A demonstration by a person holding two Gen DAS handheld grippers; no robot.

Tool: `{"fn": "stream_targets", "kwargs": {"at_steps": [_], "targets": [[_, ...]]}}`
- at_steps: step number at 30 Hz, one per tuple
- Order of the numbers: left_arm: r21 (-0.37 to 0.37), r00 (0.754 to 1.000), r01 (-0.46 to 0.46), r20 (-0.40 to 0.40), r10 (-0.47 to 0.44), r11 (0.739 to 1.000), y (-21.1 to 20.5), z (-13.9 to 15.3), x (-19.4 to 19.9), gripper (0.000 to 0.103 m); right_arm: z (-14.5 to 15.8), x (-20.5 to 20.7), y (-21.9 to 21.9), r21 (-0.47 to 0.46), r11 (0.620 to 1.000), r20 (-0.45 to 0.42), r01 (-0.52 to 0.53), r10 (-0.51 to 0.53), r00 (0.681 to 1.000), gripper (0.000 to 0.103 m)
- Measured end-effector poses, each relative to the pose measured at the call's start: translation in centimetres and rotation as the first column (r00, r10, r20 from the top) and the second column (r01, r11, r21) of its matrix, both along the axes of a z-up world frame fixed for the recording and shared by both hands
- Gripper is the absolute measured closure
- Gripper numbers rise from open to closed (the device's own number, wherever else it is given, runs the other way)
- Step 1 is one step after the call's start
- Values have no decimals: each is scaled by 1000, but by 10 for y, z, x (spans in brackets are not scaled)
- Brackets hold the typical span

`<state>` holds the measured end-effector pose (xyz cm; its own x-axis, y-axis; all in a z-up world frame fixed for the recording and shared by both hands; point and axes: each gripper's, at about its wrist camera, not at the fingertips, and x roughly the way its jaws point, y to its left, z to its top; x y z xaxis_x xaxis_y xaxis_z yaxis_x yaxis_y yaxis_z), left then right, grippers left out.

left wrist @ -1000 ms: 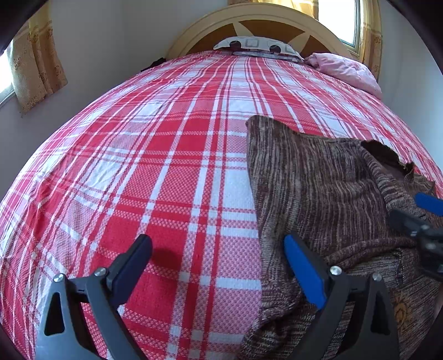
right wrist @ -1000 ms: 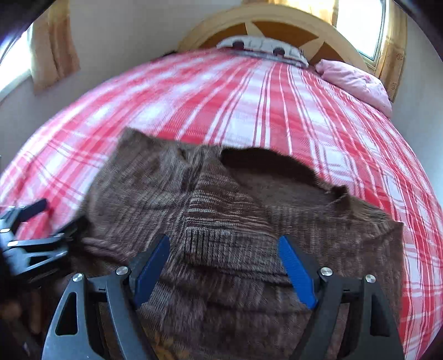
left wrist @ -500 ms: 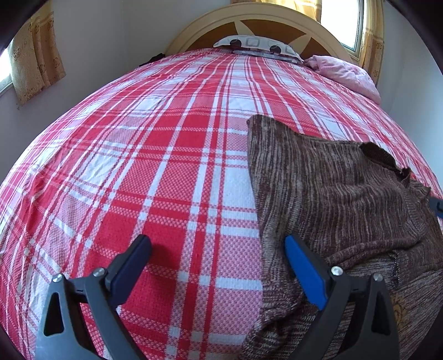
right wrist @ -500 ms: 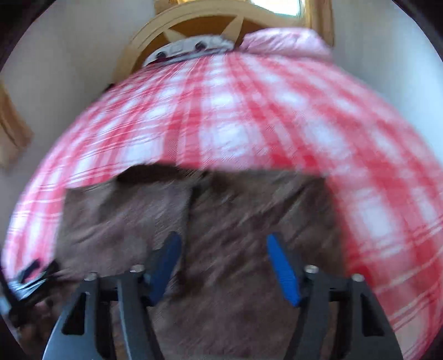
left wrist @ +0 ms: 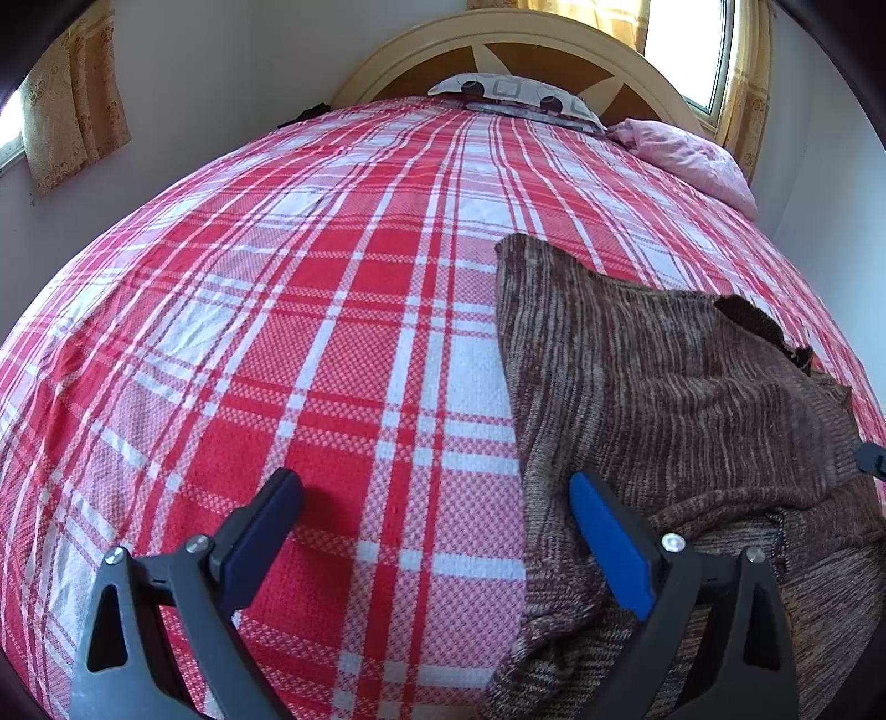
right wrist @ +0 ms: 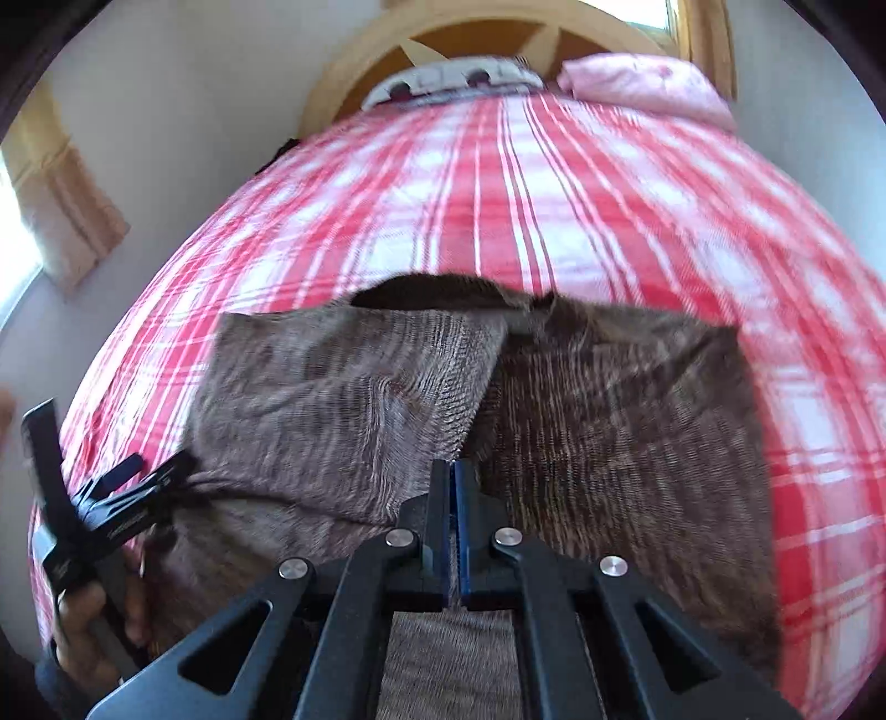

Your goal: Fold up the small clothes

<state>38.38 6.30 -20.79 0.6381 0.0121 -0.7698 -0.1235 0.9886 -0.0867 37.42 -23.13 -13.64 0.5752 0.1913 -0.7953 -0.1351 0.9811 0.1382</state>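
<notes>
Recorded a bedroom with pale walls, a curtain [left wrist: 72, 105] at the left window and a rounded wooden headboard [left wrist: 498, 50] at the far end. Found the bed spread with a red-and-white plaid cover [left wrist: 332, 332] filling most of both views. Noted a patterned pillow [left wrist: 515, 94] against the headboard and a pink pillow [left wrist: 686, 155] just beside it, toward the right corner.

Located the task item, a brown striped knit sweater [left wrist: 664, 399], lying flat on the near right part of the cover, neck opening toward the headboard. Saw one sleeve folded inward across the body, its cuff edge running diagonally toward the middle in the right wrist view. Logged a second layer of knit bunched along the near edge.

Found the left gripper [left wrist: 434, 484] with jaws spread wide and gripping nothing, straddling the sweater's left edge: one finger over bare plaid, the other over knit. Confirmed the same from the right wrist view, where a hand [right wrist: 94, 626] carried it at the sweater's left side.

Found the right gripper [right wrist: 451, 476] over the middle of the sweater, at the folded sleeve's lower corner. Jaws just brought together, pads pressed flat against each other. Made out no cloth between them.
</notes>
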Motion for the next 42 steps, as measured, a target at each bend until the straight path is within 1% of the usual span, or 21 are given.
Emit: {"fn": "stream_targets", "kwargs": {"at_steps": [4,10,12,13,14,16,17,18,20,21,24,25,26,27,28,29,30,32,33,38,42], "targets": [[-2,1000,0,2,0,1000,0,0,0,4,3,-4,1,-16,1000,3,-13,13,1000,102],[-16,1000,1,7,0,1000,1,1,-2,4,-15,4,-16,13,999,-11,49,-49,999,100],[-10,1000,8,22,-8,1000,0,3,-4,4,-20,8,-20,54,996,-39,67,-64,997,70],[-11,999,13,42,-13,1000,-1,6,-8,5,-22,9,-20,80,995,-53,58,-54,997,33],[-9,996,14,87,-13,1000,-2,12,-15,5,-25,10,-20,107,993,-58,47,-41,997,23],[-4,985,53,166,-52,999,-8,22,-27,5,-28,11,-15,104,994,-53,37,-32,998,23],[10,980,80,181,-81,997,-13,25,-30,5,-29,12,-12,85,996,-46,34,-30,998,27],[27,978,98,184,-102,995,-18,26,-31,5,-31,12,-10,71,997,-40,36,-34,999,34],[96,966,167,184,-182,981,-38,29,-32,5,-36,17,-8,49,998,-50,40,-38,998,62],[124,958,199,185,-219,972,-46,31,-33,6,-39,19,-8,41,998,-56,49,-47,997,65],[204,932,309,132,-339,929,-69,27,-34,6,-41,22,-11,46,998,-54,52,-50,997,76],[233,924,346,87,-373,909,-77,23,-31,7,-40,22,-11,41,998,-49,53,-51,997,84],[259,926,345,60,-372,902,-80,20,-28,10,-39,21,-11,31,998,-45,52,-51,998,92],[278,932,339,32,-362,899,-82,17,-24,21,-37,21,-10,21,999,-39,48,-47,998,93],[260,933,345,7,-359,902,-81,14,-19,28,-35,20,-9,16,999,-34,41,-40,999,95],[243,936,338,17,-352,909,-78,16,-18,36,-34,19,-8,12,999,-31,35,-35,999,97],[236,938,333,19,-347,913,-77,17,-18,61,-32,18,-8,9,1000,-26,30,-30,999,98],[232,944,311,40,-328,922,-73,20,-22,80,-26,13,-6,2,1000,-9,18,-18,1000,101],[229,944,308,45,-327,923,-72,21,-24,94,-24,11,-6,-2,1000,-1,14,-14,1000,101],[159,947,280,117,-299,947,-51,31,-36,95,-4,-8,-6,12,1000,43,-16,15,999,102],[149,943,292,122,-310,945,-44,29,-46,95,-3,-17,-8,21,999,37,-32,31,999,102]]}}
